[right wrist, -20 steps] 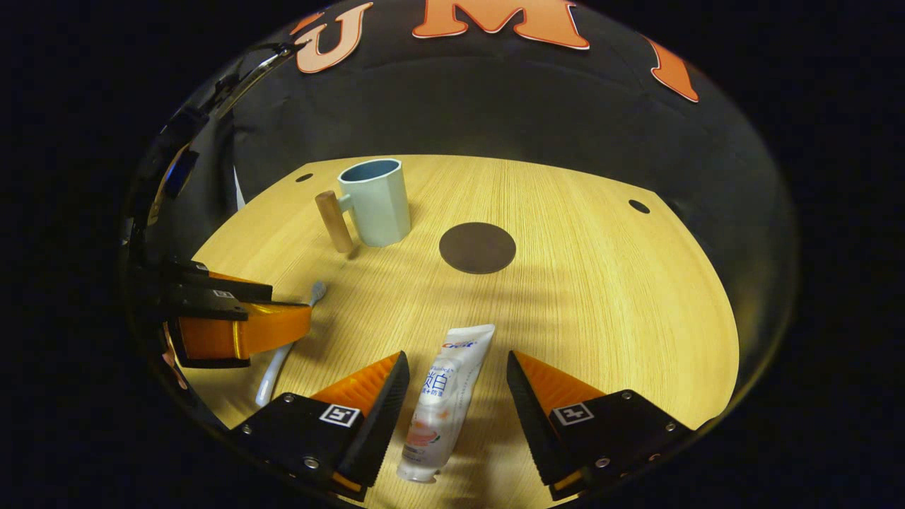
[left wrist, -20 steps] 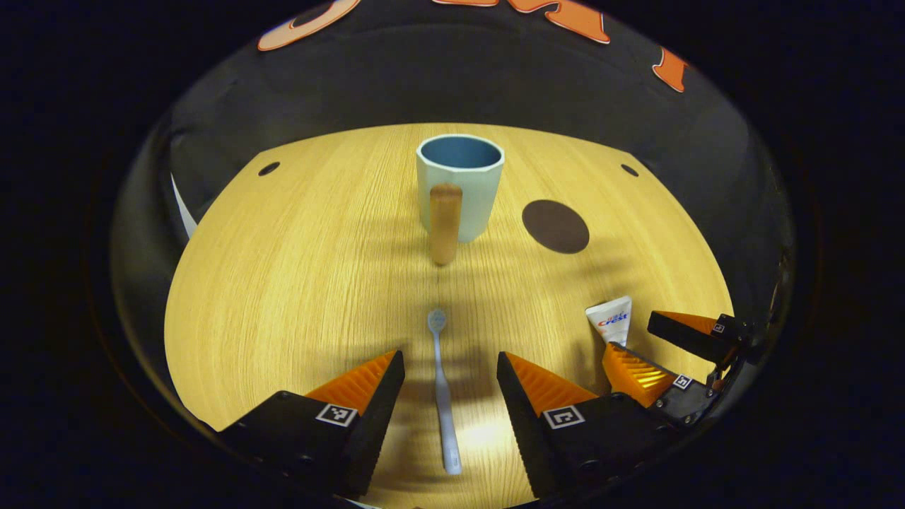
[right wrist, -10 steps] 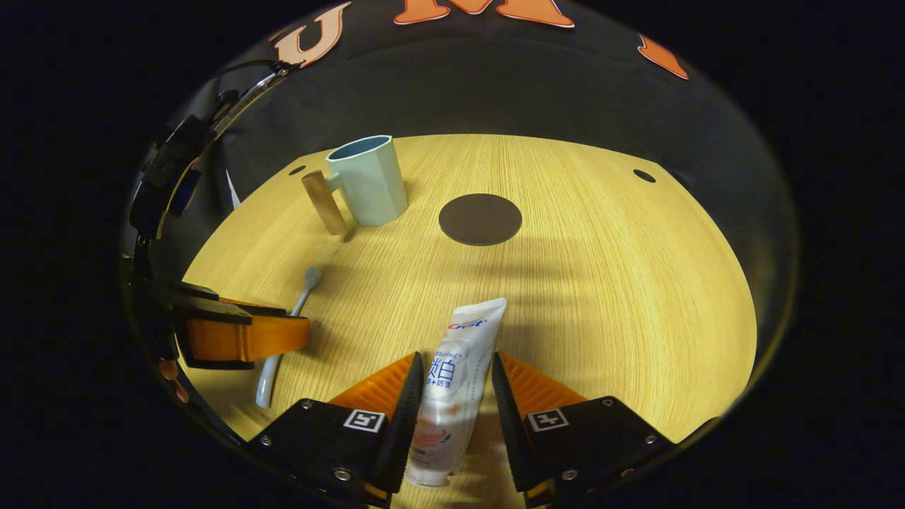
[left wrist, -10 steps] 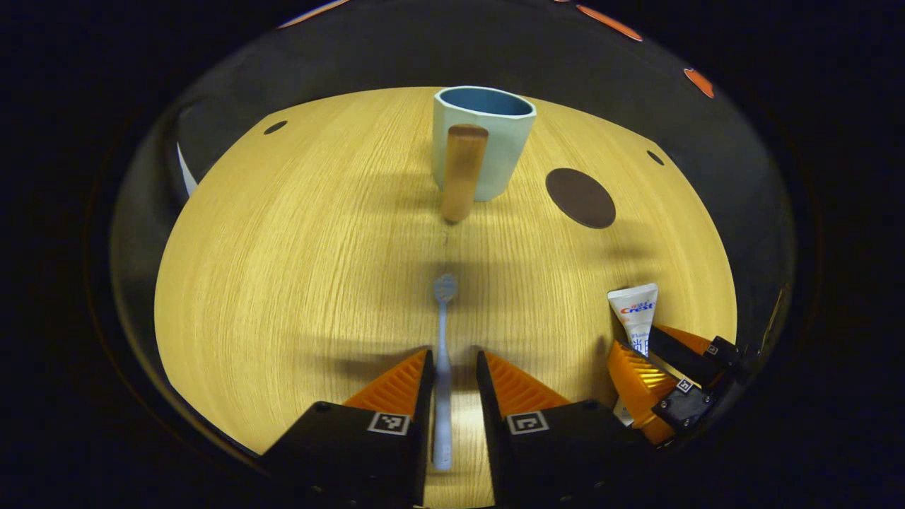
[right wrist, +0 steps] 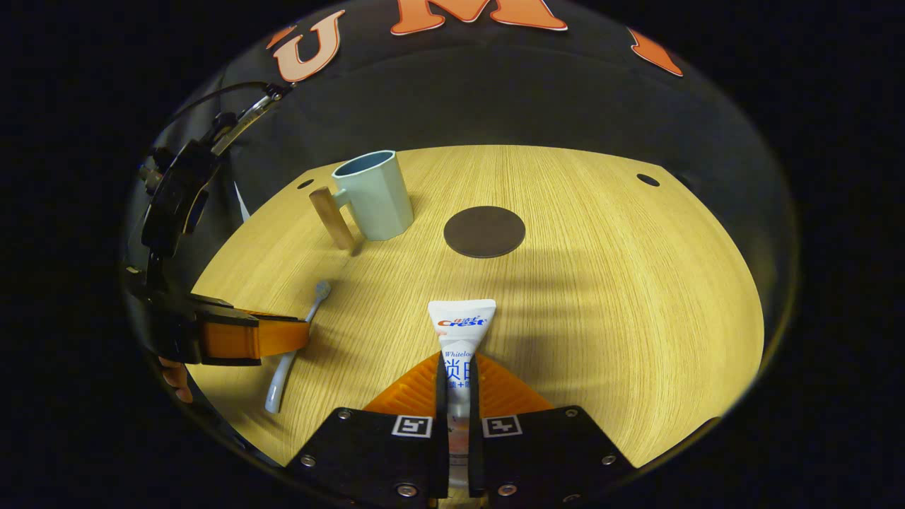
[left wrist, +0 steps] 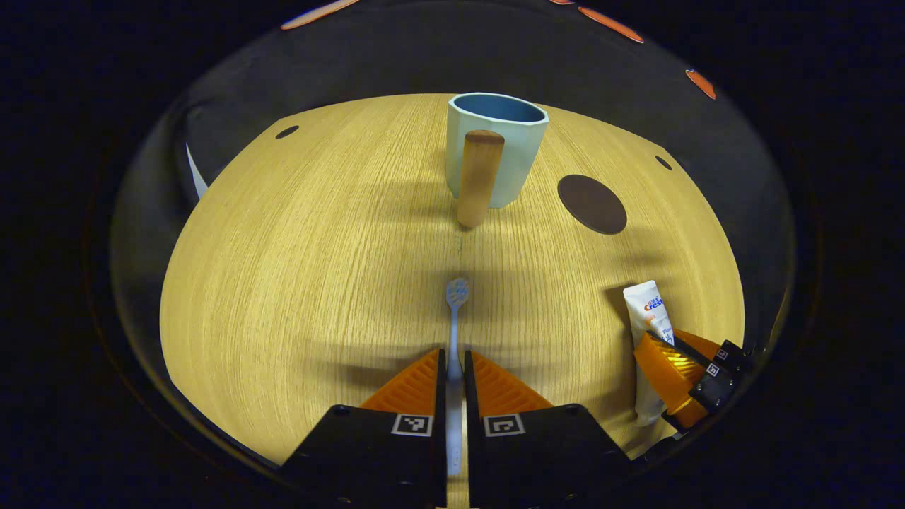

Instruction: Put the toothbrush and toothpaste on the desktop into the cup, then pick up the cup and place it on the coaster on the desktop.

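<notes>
In the left gripper view my left gripper [left wrist: 452,364] is shut on the pale blue toothbrush [left wrist: 456,311], whose head points toward the cup. The light blue cup [left wrist: 505,152] with a wooden handle [left wrist: 479,178] stands upright at the far middle of the desk. My right gripper [right wrist: 458,367] is shut on the white toothpaste tube [right wrist: 461,322], squeezing it flat. A dark round coaster [right wrist: 484,231] lies to the right of the cup [right wrist: 375,194]. The right gripper view shows the left gripper [right wrist: 300,336] at the left, over the toothbrush [right wrist: 311,307]. At the right of the left gripper view, the right gripper [left wrist: 654,353] holds the tube [left wrist: 649,307].
The wooden desk [left wrist: 297,261] has small dark holes near its far corners [left wrist: 286,132]. A white sheet edge [left wrist: 196,180] shows past the desk's left side. Part of a hand [right wrist: 173,371] shows under the left gripper.
Both grippers went from wide open to shut, the left on the toothbrush, the right on the toothpaste tube. The tube now points straight ahead between the right fingers.
</notes>
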Tool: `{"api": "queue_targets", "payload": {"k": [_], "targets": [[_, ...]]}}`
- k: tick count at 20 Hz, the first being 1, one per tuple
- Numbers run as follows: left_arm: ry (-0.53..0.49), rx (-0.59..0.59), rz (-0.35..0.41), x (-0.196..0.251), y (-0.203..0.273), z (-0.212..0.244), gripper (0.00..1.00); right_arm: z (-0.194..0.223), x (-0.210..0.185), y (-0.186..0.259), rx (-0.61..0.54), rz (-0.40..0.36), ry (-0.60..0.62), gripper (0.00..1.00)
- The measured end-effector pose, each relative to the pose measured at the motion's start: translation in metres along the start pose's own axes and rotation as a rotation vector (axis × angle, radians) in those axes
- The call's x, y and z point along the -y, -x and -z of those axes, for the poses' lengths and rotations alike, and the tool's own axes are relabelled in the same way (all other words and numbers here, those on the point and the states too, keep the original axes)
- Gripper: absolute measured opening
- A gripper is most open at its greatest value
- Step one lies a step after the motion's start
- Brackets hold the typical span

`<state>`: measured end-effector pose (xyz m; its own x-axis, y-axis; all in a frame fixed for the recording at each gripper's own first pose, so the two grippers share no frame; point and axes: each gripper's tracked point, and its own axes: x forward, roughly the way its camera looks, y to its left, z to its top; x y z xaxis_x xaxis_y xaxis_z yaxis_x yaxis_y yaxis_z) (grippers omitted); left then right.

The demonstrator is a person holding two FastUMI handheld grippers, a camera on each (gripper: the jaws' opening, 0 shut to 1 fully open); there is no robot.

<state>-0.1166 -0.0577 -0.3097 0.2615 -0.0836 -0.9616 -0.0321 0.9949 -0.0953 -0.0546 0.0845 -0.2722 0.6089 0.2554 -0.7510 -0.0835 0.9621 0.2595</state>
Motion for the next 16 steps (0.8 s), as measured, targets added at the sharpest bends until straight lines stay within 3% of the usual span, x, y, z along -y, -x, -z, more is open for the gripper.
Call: {"api": "queue_targets", "payload": {"k": [10, 16], "targets": [[-0.017, 0.055, 0.029, 0.0, 0.005, -0.015, 0.06, 0.0, -0.009, 0.003, 0.007, -0.058, -0.023, 0.06], [-0.013, 0.179, 0.05, -0.013, -0.002, -0.025, 0.06, -0.018, -0.006, 0.008, 0.089, -0.052, -0.033, 0.05]]}}
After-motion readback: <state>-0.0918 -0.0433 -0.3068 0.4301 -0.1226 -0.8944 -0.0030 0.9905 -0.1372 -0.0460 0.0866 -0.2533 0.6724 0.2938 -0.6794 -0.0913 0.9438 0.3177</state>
